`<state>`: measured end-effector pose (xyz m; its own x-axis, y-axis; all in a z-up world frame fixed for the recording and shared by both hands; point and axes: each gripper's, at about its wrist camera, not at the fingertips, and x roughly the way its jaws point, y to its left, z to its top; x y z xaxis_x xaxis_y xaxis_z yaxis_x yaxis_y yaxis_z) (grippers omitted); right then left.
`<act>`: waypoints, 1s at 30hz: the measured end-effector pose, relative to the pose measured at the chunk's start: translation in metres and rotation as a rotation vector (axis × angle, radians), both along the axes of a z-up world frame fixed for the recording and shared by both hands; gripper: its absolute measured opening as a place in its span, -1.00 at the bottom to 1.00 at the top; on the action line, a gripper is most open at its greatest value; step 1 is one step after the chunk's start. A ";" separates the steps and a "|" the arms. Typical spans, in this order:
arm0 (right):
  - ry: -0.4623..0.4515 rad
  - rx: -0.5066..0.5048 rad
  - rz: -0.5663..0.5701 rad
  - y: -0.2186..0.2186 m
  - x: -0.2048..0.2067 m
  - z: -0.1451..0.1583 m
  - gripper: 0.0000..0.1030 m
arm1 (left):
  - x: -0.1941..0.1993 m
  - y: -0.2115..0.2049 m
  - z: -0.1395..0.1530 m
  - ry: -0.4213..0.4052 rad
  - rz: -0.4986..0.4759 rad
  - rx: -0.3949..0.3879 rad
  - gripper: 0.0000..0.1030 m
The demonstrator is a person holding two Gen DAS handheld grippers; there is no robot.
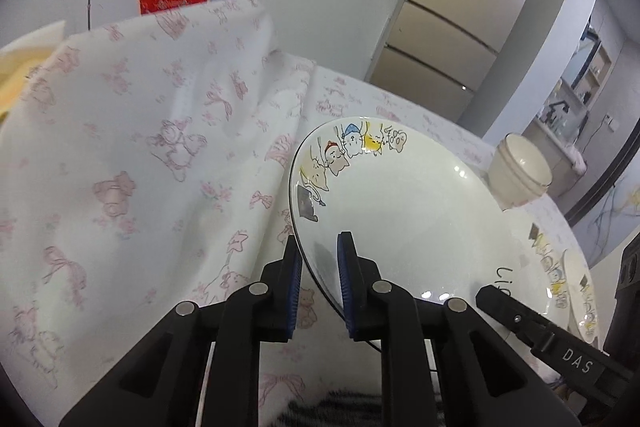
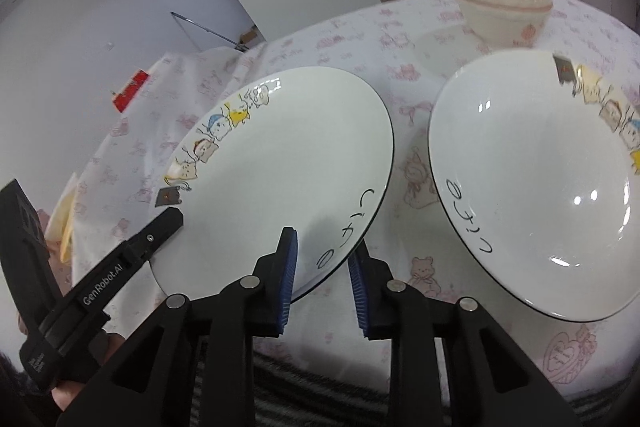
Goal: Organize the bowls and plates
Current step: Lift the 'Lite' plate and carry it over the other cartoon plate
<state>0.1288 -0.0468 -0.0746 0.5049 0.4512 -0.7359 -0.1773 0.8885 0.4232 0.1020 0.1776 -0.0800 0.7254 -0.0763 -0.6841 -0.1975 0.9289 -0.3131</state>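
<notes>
Both angled downward, the left hand-held gripper (image 1: 318, 279) and right hand-held gripper (image 2: 322, 267) each clench opposite rims of the tilted white cartoon-printed ceramic plate (image 2: 280, 167).

My grippers: left gripper (image 1: 319, 267), right gripper (image 2: 322, 267), black frames, blue ribbed pads, silver pivot pins, white lettering.

plates: 2, one (image 2: 276, 163) and another (image 2: 536, 187) | stacked bowls (image 2: 500, 1): exact count unclear, at least 2 | grippers: 2, left gripper (image 1: 318, 267), right gripper (image 2: 322, 259)
</notes>
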 end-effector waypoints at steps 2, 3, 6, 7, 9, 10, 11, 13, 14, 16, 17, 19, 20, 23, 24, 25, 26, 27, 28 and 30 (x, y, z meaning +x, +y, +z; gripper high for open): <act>-0.042 -0.014 0.002 0.001 -0.007 0.013 -0.52 | -0.005 0.004 0.010 -0.016 -0.016 -0.038 -0.64; -0.062 -0.012 -0.003 0.000 -0.011 0.019 -0.52 | -0.008 0.007 0.017 -0.029 -0.026 -0.065 -0.64; -0.098 0.026 -0.015 -0.008 -0.019 0.036 -0.52 | -0.016 0.004 0.040 -0.074 -0.043 -0.051 -0.63; -0.111 0.037 -0.014 -0.011 -0.021 0.043 -0.52 | -0.021 -0.001 0.050 -0.096 -0.047 -0.024 -0.63; -0.139 0.043 -0.020 -0.015 -0.027 0.053 -0.52 | -0.027 -0.010 0.065 -0.128 -0.053 0.003 -0.63; -0.157 0.044 -0.027 -0.017 -0.030 0.059 -0.52 | -0.031 -0.015 0.074 -0.146 -0.056 0.015 -0.63; -0.169 0.050 -0.032 -0.021 -0.033 0.064 -0.52 | -0.033 -0.019 0.081 -0.159 -0.059 0.023 -0.63; -0.185 0.065 -0.040 -0.030 -0.035 0.073 -0.52 | -0.038 -0.030 0.094 -0.185 -0.068 0.038 -0.63; -0.193 0.068 -0.043 -0.035 -0.038 0.077 -0.52 | -0.039 -0.037 0.099 -0.194 -0.076 0.047 -0.63; -0.208 0.070 -0.053 -0.045 -0.042 0.084 -0.52 | -0.040 -0.046 0.107 -0.205 -0.089 0.054 -0.63; -0.214 0.068 -0.059 -0.049 -0.043 0.087 -0.52 | -0.039 -0.052 0.110 -0.208 -0.097 0.050 -0.63; -0.224 0.070 -0.073 -0.060 -0.046 0.092 -0.52 | -0.038 -0.065 0.115 -0.217 -0.115 0.048 -0.63; -0.227 0.073 -0.080 -0.066 -0.048 0.094 -0.52 | -0.038 -0.070 0.118 -0.223 -0.123 0.048 -0.63; -0.241 0.074 -0.104 -0.084 -0.050 0.098 -0.52 | -0.034 -0.086 0.120 -0.230 -0.144 0.044 -0.63; -0.244 0.071 -0.114 -0.091 -0.050 0.099 -0.52 | -0.032 -0.093 0.119 -0.229 -0.151 0.041 -0.63; -0.248 0.068 -0.124 -0.097 -0.052 0.099 -0.52 | -0.030 -0.099 0.118 -0.224 -0.159 0.035 -0.63; -0.252 0.063 -0.136 -0.101 -0.053 0.099 -0.52 | -0.028 -0.105 0.117 -0.219 -0.166 0.029 -0.63; -0.254 0.055 -0.146 -0.105 -0.053 0.099 -0.52 | -0.026 -0.110 0.116 -0.216 -0.172 0.027 -0.63; -0.254 0.044 -0.154 -0.109 -0.052 0.098 -0.51 | -0.023 -0.113 0.114 -0.212 -0.178 0.027 -0.63; -0.252 0.033 -0.166 -0.118 -0.051 0.097 -0.51 | -0.019 -0.124 0.111 -0.203 -0.197 0.023 -0.62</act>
<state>0.0782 -0.1651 0.0228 0.7388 0.3691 -0.5638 -0.1342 0.9005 0.4136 0.0829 0.0540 0.0314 0.8204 -0.2153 -0.5297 0.0520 0.9506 -0.3059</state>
